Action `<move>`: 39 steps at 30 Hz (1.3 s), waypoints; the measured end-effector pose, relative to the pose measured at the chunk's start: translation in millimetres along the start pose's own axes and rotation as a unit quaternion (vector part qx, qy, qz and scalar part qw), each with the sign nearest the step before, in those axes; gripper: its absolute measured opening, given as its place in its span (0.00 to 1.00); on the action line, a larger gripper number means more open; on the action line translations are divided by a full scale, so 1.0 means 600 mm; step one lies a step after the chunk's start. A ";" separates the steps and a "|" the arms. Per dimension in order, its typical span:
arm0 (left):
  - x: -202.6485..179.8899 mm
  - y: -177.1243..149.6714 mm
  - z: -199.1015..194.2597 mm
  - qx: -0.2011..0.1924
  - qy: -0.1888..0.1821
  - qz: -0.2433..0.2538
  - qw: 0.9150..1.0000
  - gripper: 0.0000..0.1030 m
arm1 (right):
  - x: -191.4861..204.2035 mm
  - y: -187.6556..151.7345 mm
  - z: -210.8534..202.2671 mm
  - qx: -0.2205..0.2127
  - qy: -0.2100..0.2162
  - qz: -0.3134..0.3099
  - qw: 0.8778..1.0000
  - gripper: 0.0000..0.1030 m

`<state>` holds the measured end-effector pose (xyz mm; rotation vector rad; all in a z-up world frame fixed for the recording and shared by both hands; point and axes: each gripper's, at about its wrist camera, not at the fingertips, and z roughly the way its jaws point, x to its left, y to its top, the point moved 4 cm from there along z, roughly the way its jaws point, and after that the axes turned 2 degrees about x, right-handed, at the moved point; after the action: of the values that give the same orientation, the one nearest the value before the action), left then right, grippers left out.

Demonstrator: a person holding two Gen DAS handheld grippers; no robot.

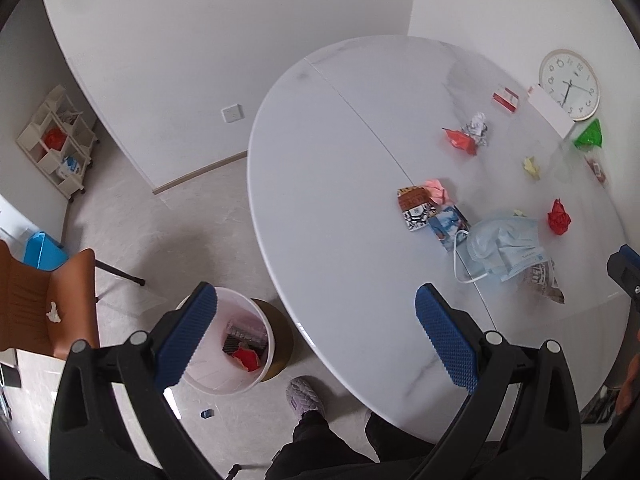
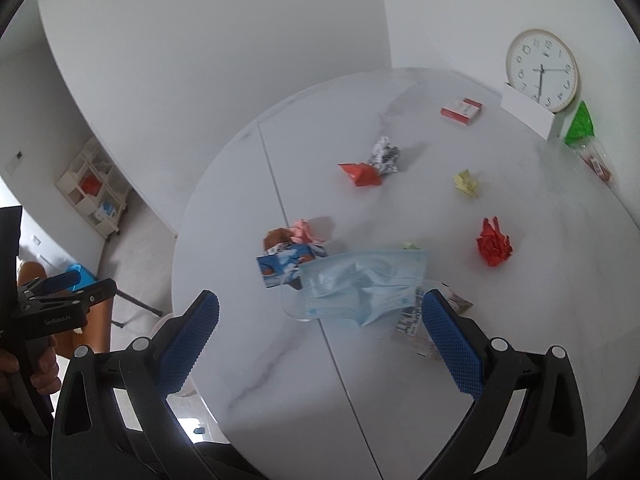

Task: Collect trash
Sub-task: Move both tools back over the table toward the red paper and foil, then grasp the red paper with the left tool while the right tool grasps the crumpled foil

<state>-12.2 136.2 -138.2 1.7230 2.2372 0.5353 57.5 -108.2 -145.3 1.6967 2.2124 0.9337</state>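
Both pairs of jaws spread wide, nothing held. Left gripper [image 1: 316, 336] up over the table edge, above the translucent white plastic bin [image 1: 228, 340] on the floor, red and dark wrappers already inside. Further right, round white marble-look table [image 2: 280, 360], trash scattered across it: crumpled pink paper [image 2: 305, 231] against a blue printed packet [image 2: 280, 266], then the pale blue surgical mask [image 2: 360, 280] draped over a black-and-white printed wrapper [image 2: 410, 318]. Right gripper [image 2: 320, 334] poised just short of that mask, jaws framing it. Beyond, red foil wrapper [image 2: 362, 174] touching a silver crumpled ball [image 2: 385, 155], yellow paper scrap [image 2: 466, 183], red crumpled ball [image 2: 494, 242]. Risks, by judgement: limp mask slipping from a pinch on a single fold; ear loop [image 1: 464, 268] snagging the packet and dragging it off the edge; wrapper underneath lifted along, dropped short of the bin.
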 end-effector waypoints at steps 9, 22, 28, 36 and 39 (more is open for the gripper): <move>-0.114 0.082 0.058 0.003 -0.028 0.066 0.997 0.92 | -0.095 0.012 0.006 -0.002 -0.034 0.042 0.999 0.98; -0.390 0.304 0.306 0.030 -0.025 0.012 0.999 0.92 | -0.289 0.019 0.034 0.000 -0.079 0.129 0.988 0.98; -0.433 0.345 0.413 0.054 0.022 -0.047 0.997 0.92 | -0.383 0.017 0.068 0.012 -0.069 0.167 0.983 0.98; -0.469 0.343 0.455 0.059 0.051 -0.037 0.996 0.71 | -0.443 0.031 0.090 0.012 -0.057 0.162 0.985 0.98; -0.468 0.335 0.458 0.064 0.045 -0.038 0.996 0.61 | -0.455 0.035 0.102 0.015 -0.051 0.157 0.986 0.98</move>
<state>351.5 -54.7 -299.1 1.6961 2.4384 0.4693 193.1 -335.4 -238.8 2.0997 1.9381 0.8589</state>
